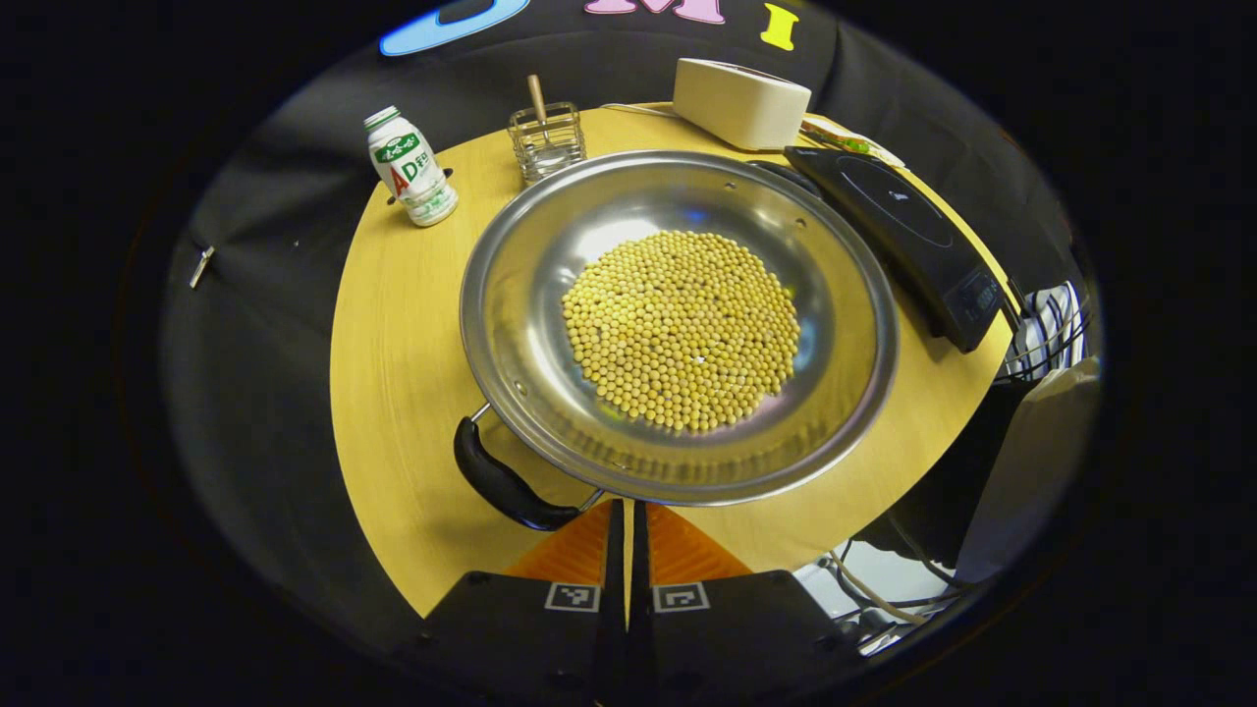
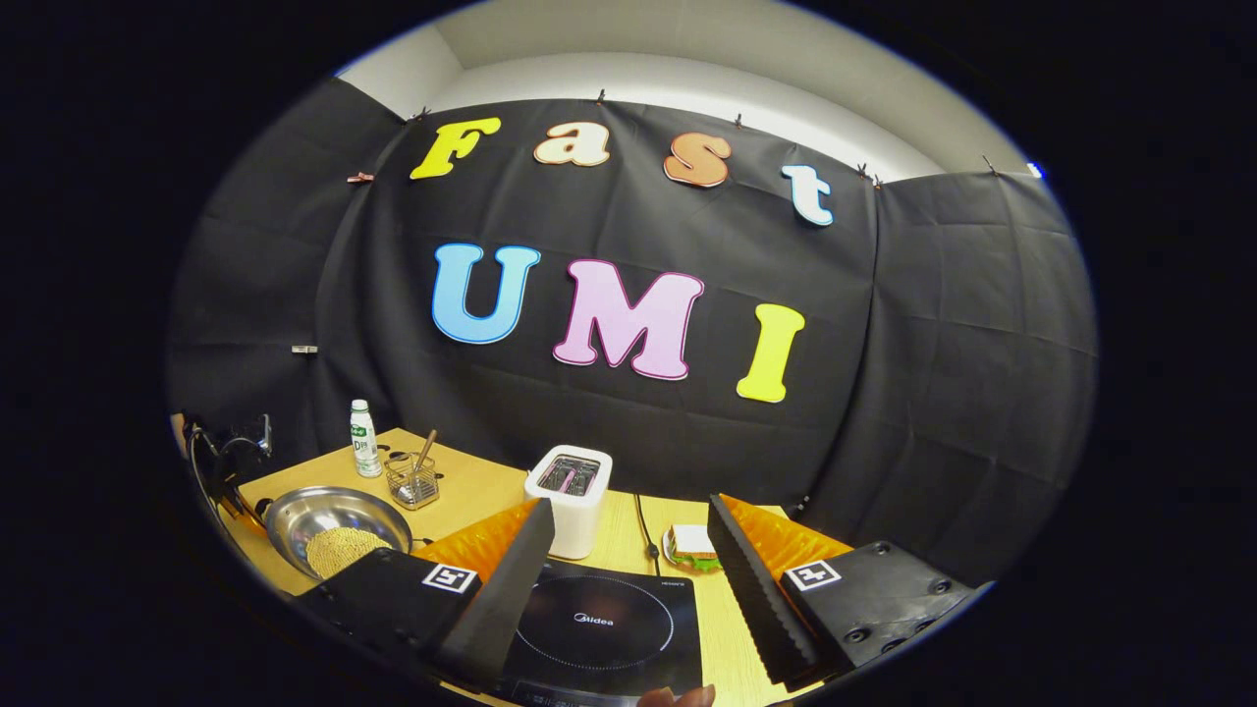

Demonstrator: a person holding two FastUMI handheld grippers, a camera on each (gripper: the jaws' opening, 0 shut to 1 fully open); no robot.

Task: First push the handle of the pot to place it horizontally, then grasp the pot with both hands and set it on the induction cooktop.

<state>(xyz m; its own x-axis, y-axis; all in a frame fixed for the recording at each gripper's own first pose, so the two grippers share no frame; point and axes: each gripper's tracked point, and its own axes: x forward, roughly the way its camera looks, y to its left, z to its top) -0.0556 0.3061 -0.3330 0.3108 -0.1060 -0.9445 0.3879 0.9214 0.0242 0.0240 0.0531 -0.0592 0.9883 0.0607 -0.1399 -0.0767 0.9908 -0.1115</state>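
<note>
Steel pot [image 1: 678, 324] of yellow beans [image 1: 682, 329], black handle [image 1: 501, 481] toward left gripper [image 1: 628, 550]

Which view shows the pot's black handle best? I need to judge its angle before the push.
The left gripper view: the handle sits close, at the pot's near-left rim, just beyond the left gripper. In the right gripper view the pot is small and its handle unclear.

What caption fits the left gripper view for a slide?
Shut left claw just short of the bean-filled pot, its black handle angled toward the table's near-left edge.
</note>
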